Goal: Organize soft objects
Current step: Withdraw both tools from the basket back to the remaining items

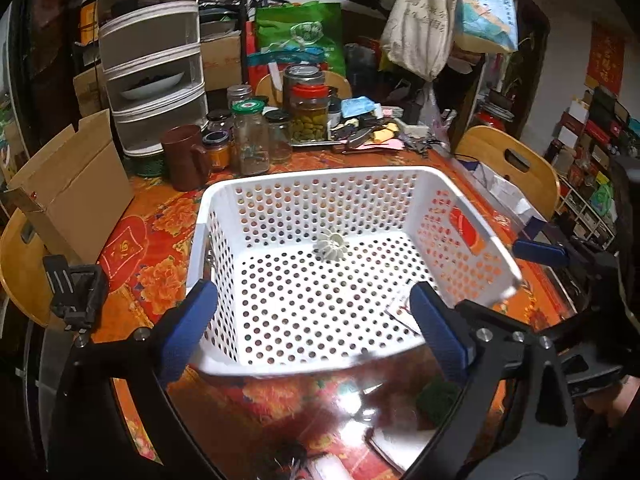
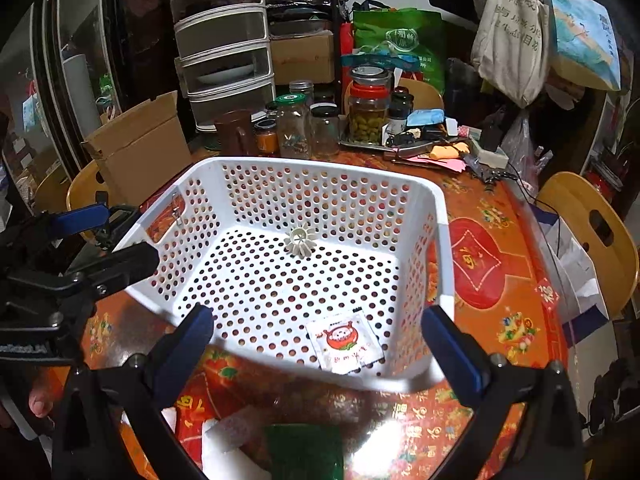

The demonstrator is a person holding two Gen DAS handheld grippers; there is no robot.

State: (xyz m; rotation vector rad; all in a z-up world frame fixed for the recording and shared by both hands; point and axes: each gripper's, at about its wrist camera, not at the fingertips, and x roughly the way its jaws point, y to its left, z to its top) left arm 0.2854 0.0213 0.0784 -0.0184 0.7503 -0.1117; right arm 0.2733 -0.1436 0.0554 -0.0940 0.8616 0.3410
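My left gripper (image 1: 312,324) is held level, jaws spread wide, nothing between the blue pads (image 1: 188,332). My right gripper (image 2: 320,356) is likewise wide apart and empty, angled slightly downward.

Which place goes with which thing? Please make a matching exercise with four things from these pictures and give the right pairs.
Things:
1. white packet
2. green scouring pad
3. brown mug
4. cardboard box

Places:
A. on the table in front of the basket
B. on a chair at the table's left
C. inside the basket
D. beside the jars behind the basket

Pairs: 1-C, 2-A, 3-D, 4-B
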